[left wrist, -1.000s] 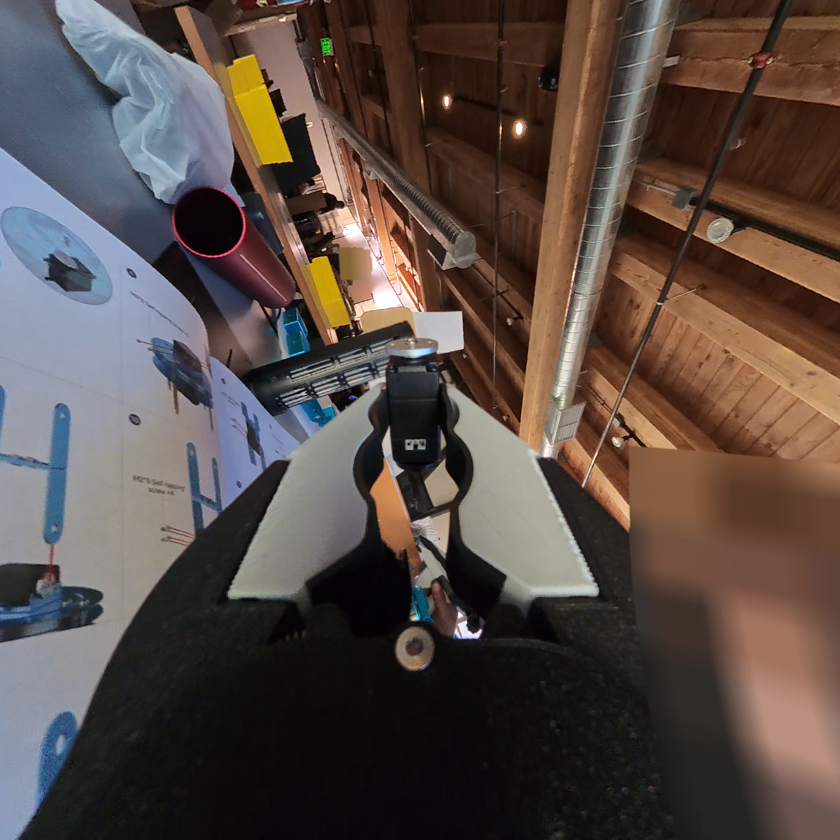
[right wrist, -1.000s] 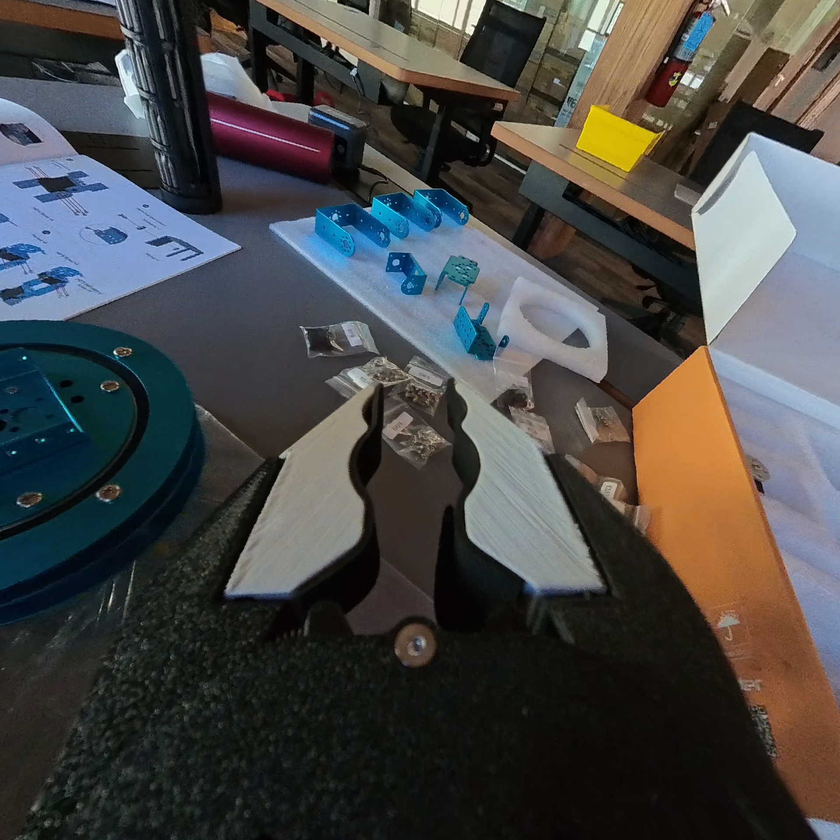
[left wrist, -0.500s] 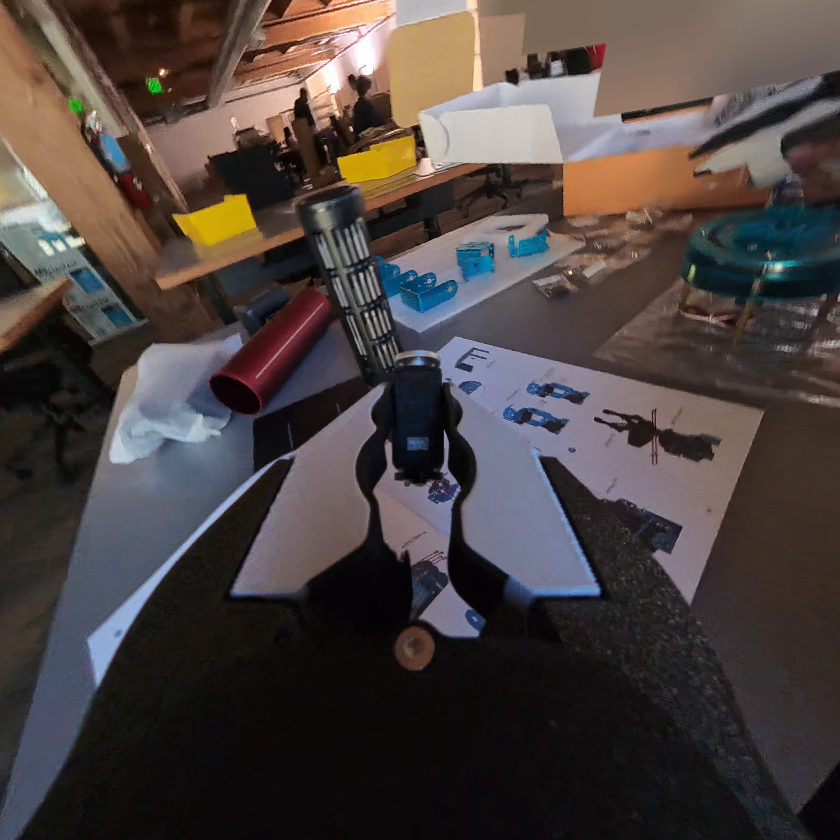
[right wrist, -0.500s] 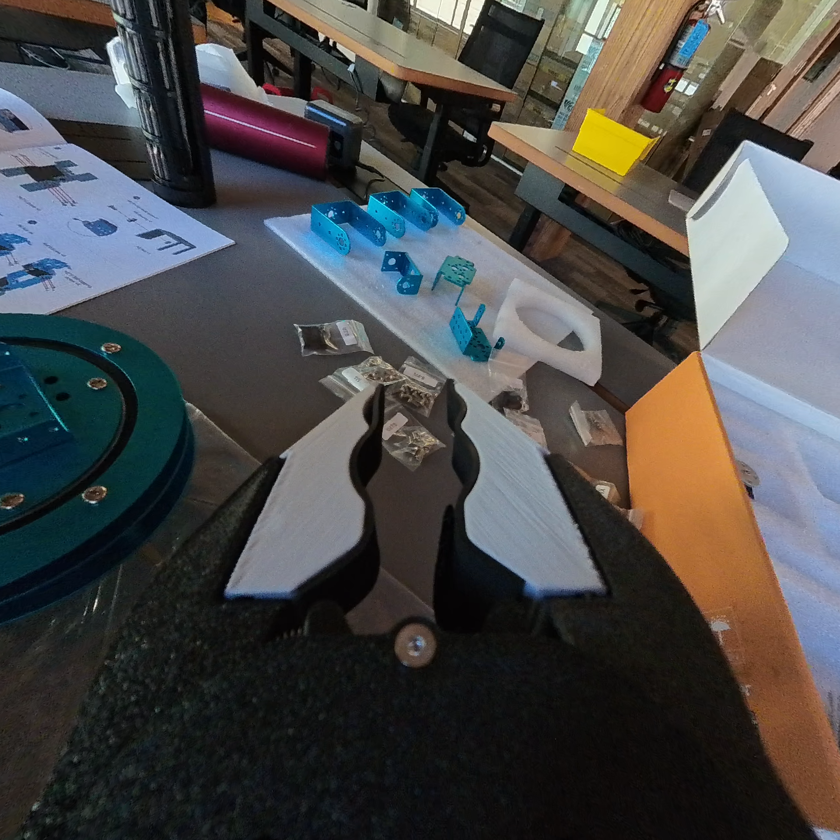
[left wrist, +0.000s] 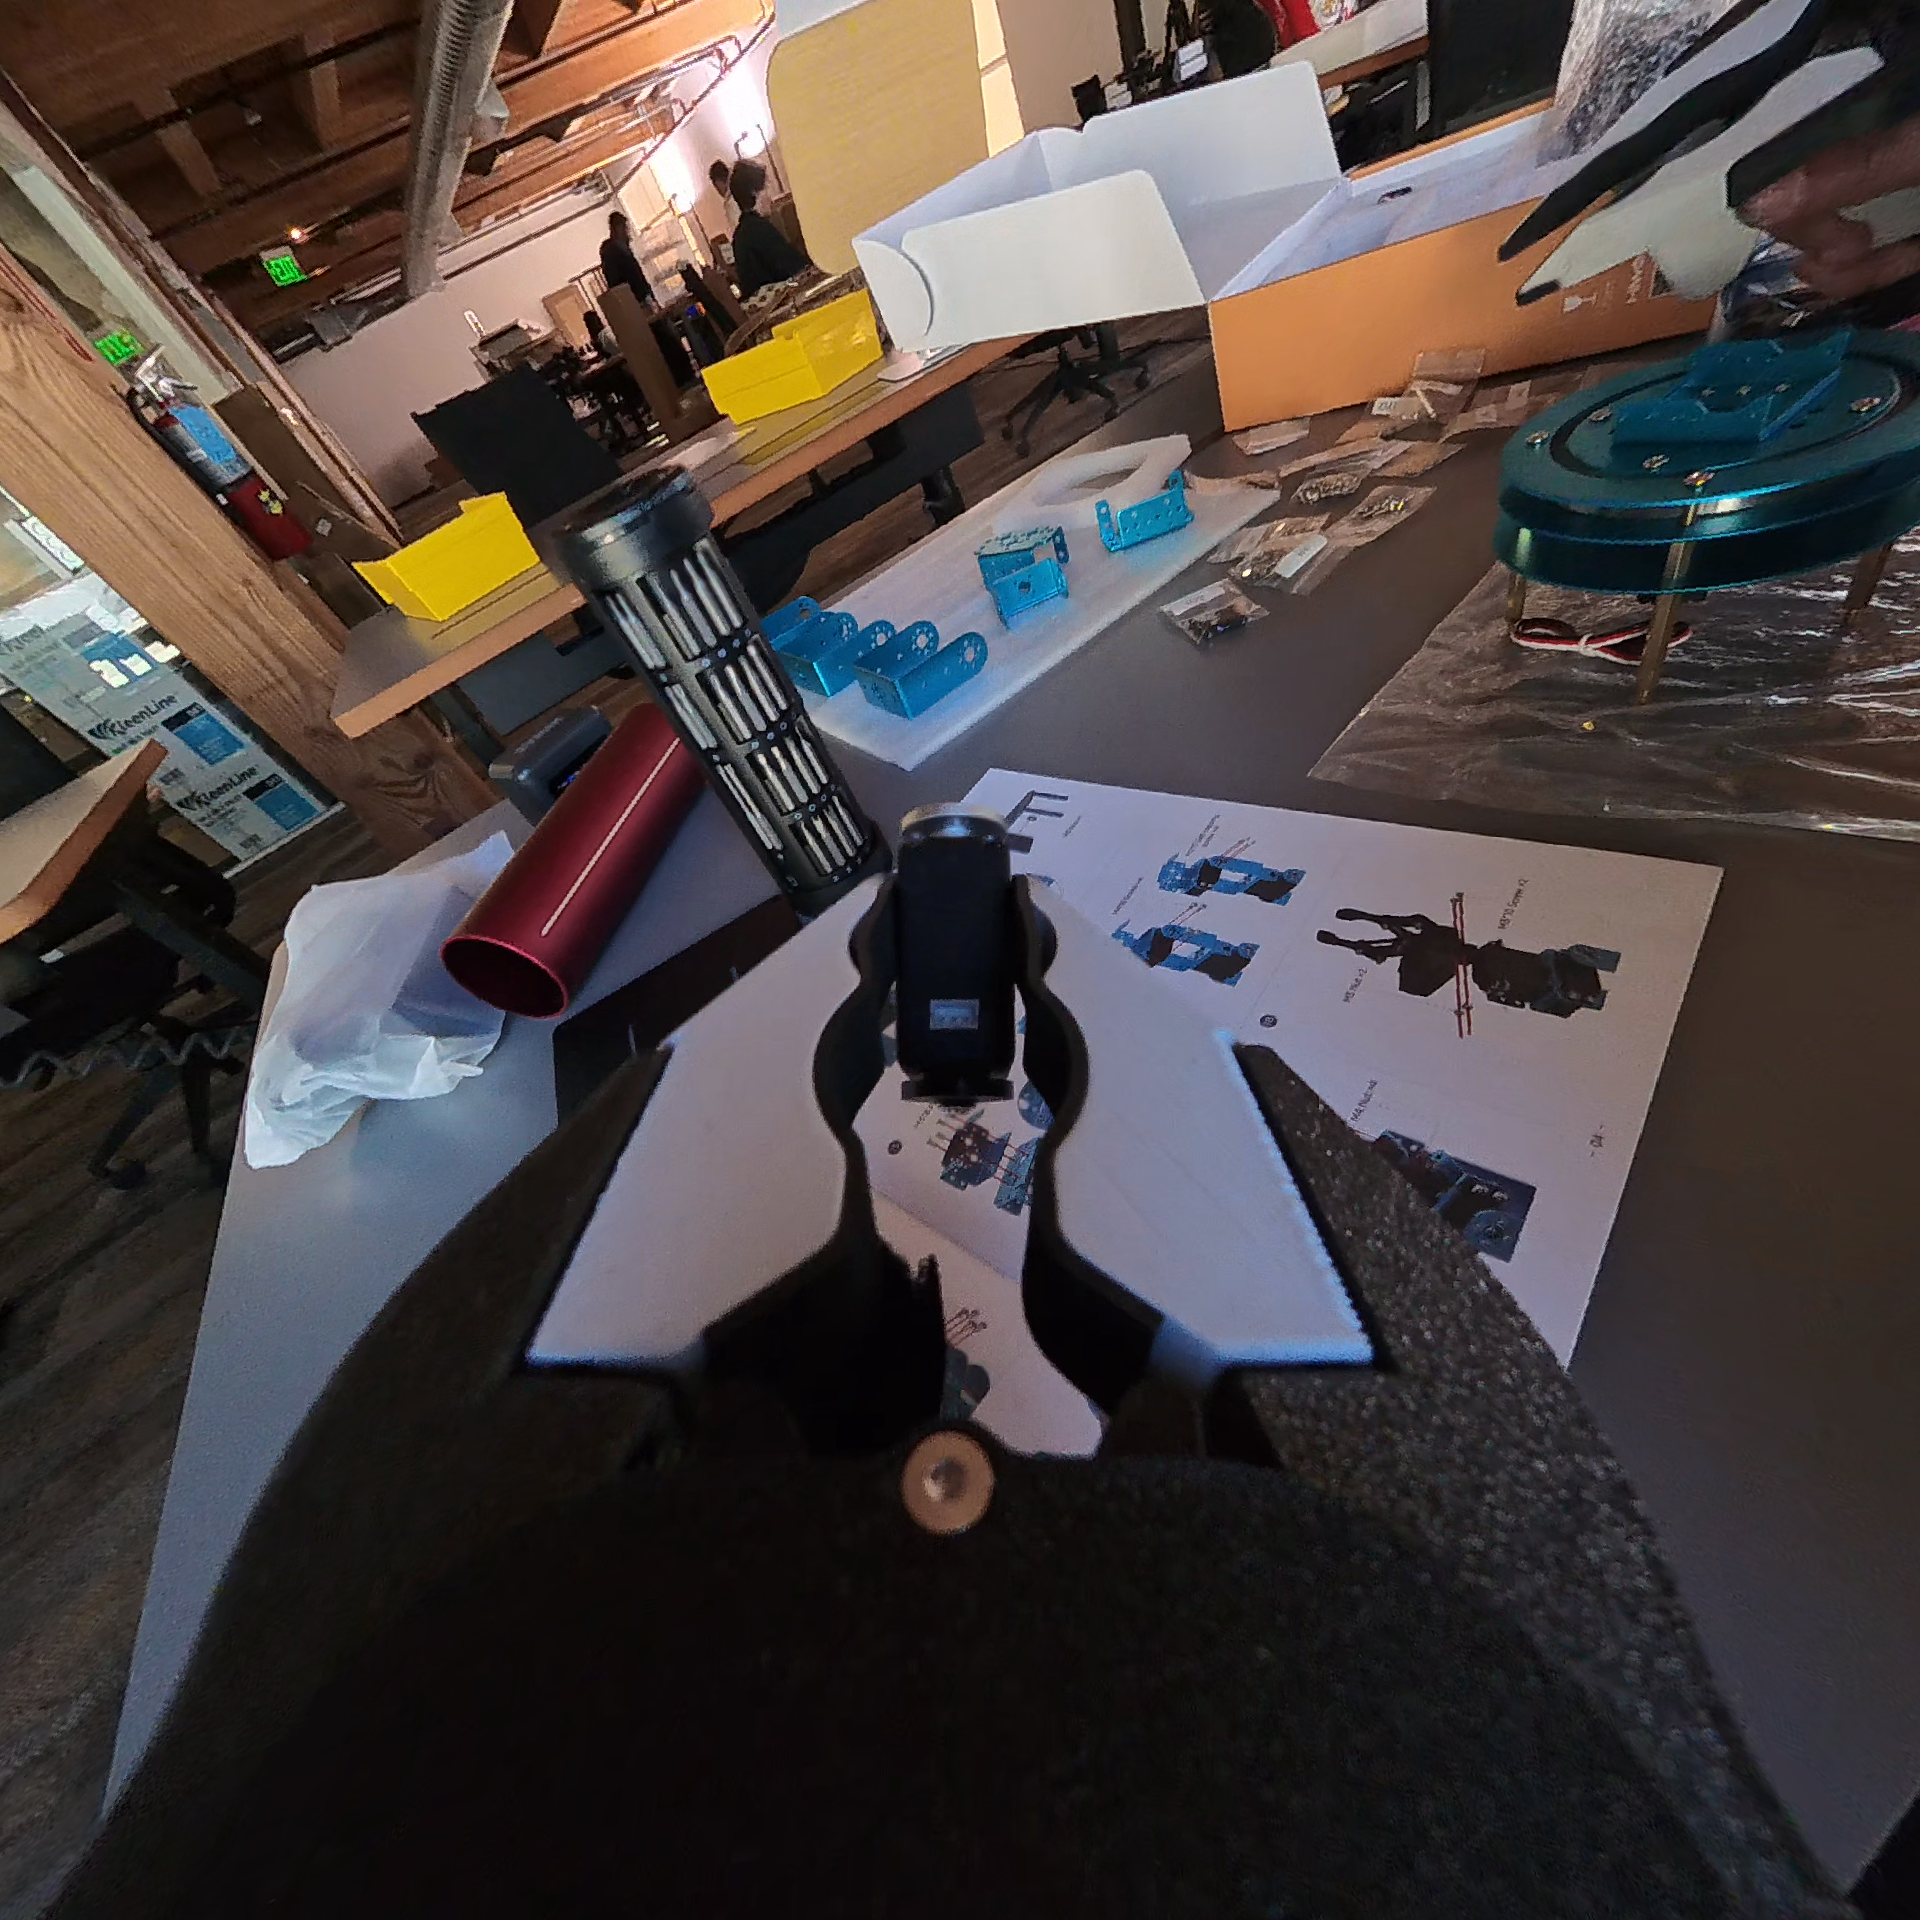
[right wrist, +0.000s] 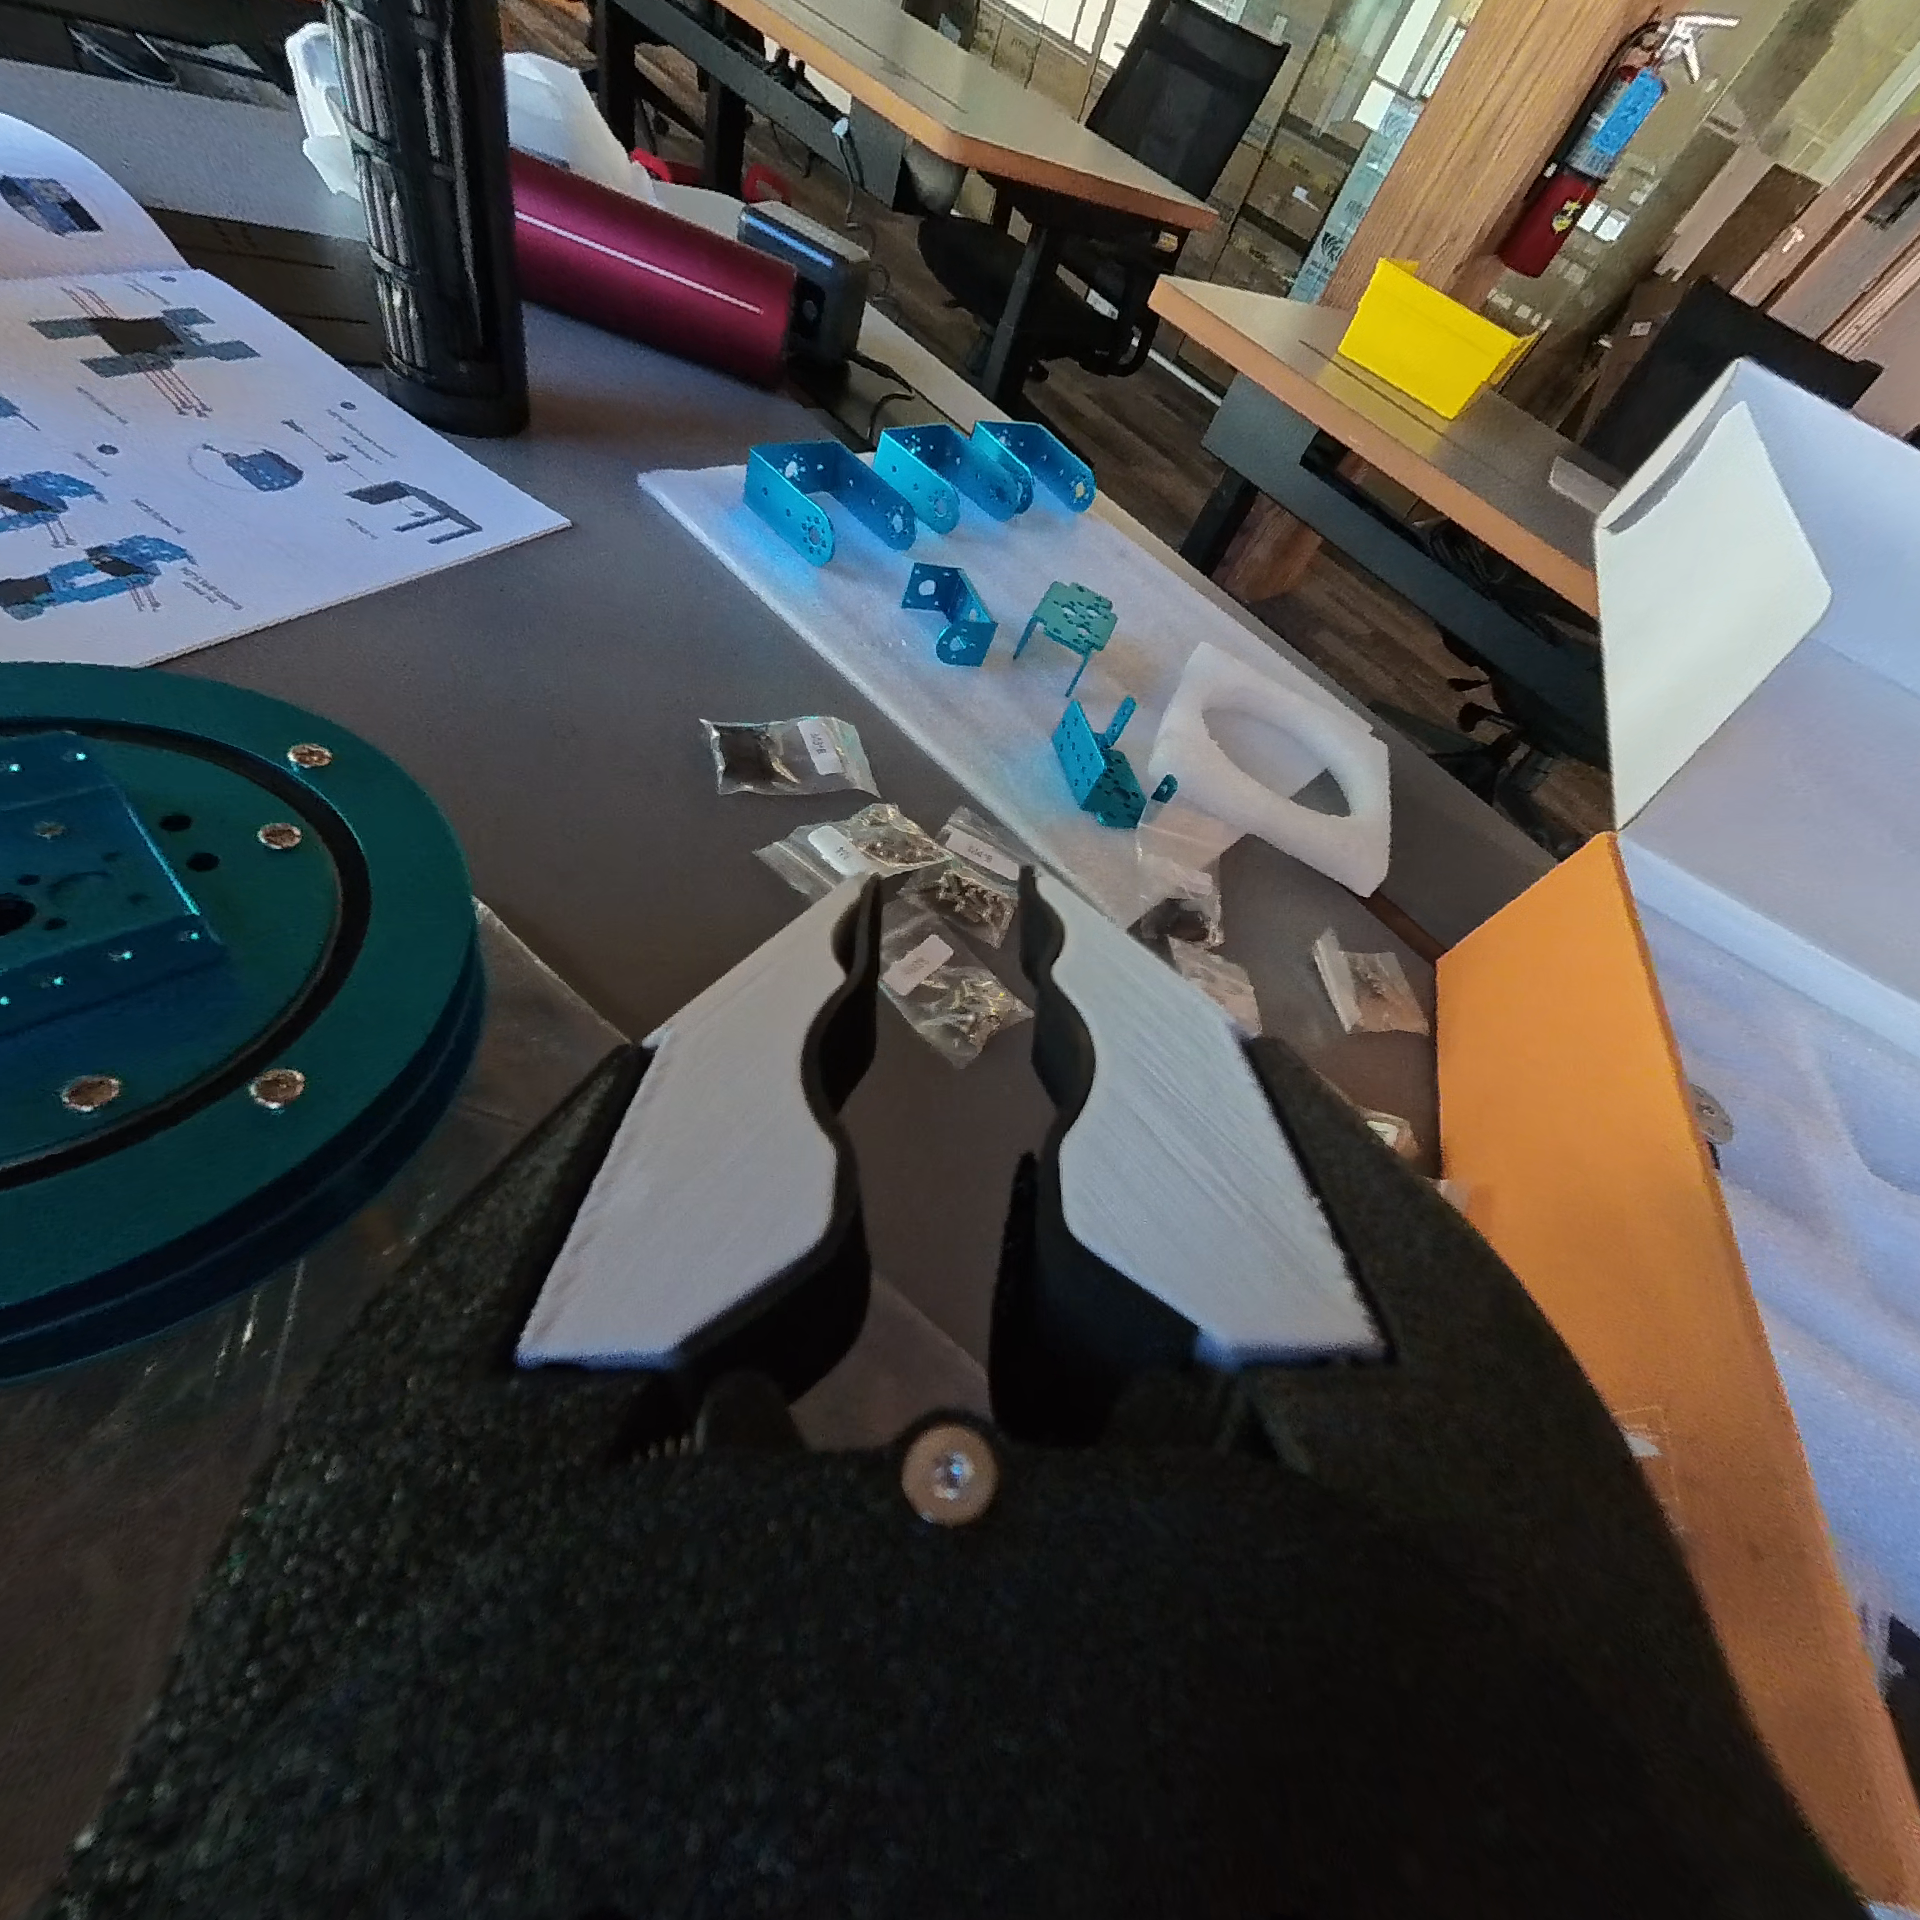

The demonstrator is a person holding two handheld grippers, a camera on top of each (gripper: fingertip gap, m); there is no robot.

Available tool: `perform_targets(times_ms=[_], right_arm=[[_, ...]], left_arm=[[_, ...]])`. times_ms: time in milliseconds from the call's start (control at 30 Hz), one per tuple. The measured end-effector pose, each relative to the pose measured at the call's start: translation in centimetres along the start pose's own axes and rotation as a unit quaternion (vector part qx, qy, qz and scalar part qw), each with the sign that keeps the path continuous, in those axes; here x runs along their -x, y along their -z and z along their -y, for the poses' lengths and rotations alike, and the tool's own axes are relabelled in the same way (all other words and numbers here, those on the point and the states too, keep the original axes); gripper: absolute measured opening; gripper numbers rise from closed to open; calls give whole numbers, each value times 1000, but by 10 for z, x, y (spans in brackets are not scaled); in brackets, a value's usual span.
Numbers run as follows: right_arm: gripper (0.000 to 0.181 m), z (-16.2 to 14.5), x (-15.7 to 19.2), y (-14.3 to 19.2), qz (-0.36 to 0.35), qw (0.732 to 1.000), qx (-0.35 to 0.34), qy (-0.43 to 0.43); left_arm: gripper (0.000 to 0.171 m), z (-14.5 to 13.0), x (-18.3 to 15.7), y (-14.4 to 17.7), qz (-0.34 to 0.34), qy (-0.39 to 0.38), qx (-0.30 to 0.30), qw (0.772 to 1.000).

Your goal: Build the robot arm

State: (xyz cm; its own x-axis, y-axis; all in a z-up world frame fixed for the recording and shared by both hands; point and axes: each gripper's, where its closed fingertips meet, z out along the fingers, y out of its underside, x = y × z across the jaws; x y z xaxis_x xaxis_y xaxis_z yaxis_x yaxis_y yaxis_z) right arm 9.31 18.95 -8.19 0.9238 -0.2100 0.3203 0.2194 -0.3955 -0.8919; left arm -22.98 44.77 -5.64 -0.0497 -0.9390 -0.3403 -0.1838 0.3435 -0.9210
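My left gripper is shut on a small black servo motor with a silver cap, held above an open instruction booklet. My right gripper is open and empty, hovering over small clear bags of screws on the grey table. A teal round turntable base with a blue bracket on top sits to its left; it also shows in the left wrist view, raised on brass legs. The right gripper shows far off in the left wrist view, above the base.
A white foam sheet carries several blue metal brackets. An open orange box with a white lid stands at the right. A black perforated cylinder, a red tube and a white plastic bag lie behind the booklet. Left tips to right tips: about 40 cm.
My left gripper swung down from pointing at the ceiling to pointing at the table, still holding the servo. My right gripper drifted slightly forward over the screw bags.
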Motion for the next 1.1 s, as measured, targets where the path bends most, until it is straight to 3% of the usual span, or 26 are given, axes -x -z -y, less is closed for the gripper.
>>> perform_targets(times_ms=[133, 267, 333, 433, 533, 633, 700, 767, 867, 1000, 1100], right_arm=[[28, 4, 18, 0, 55, 998, -4, -23], [39, 56, 67, 18, 220, 968, -58, -109], [41, 90, 100, 30, 303, 943, -62, -125], [51, 132, 158, 39, 394, 911, -34, -113], [58, 155, 215, 36, 462, 882, 0, -90], [72, 164, 249, 18, 472, 881, 3, -39], [73, 165, 267, 10, 483, 875, 6, -30], [74, 164, 283, 9, 498, 867, 8, -23], [68, 160, 289, 5, 473, 881, -5, -4], [44, 163, 291, 10, 466, 884, -39, -15], [43, 162, 287, 11, 451, 891, -53, -11]], left_arm=[[21, 5, -9, -4, -5, -62, 0, 998], [21, 11, -24, -13, -16, -201, 13, 979], [20, 15, -34, -19, -15, -284, 16, 959], [19, 24, -51, -28, 11, -417, 17, 909], [19, 39, -76, -32, 30, -497, -17, 867], [20, 59, -102, -29, 55, -540, -72, 837], [20, 70, -115, -27, 70, -549, -97, 827], [20, 78, -125, -27, 75, -542, -113, 829], [20, 87, -132, -24, 94, -538, -131, 827], [20, 94, -142, -21, 85, -510, -154, 842], [19, 96, -145, -23, 90, -501, -154, 847]])
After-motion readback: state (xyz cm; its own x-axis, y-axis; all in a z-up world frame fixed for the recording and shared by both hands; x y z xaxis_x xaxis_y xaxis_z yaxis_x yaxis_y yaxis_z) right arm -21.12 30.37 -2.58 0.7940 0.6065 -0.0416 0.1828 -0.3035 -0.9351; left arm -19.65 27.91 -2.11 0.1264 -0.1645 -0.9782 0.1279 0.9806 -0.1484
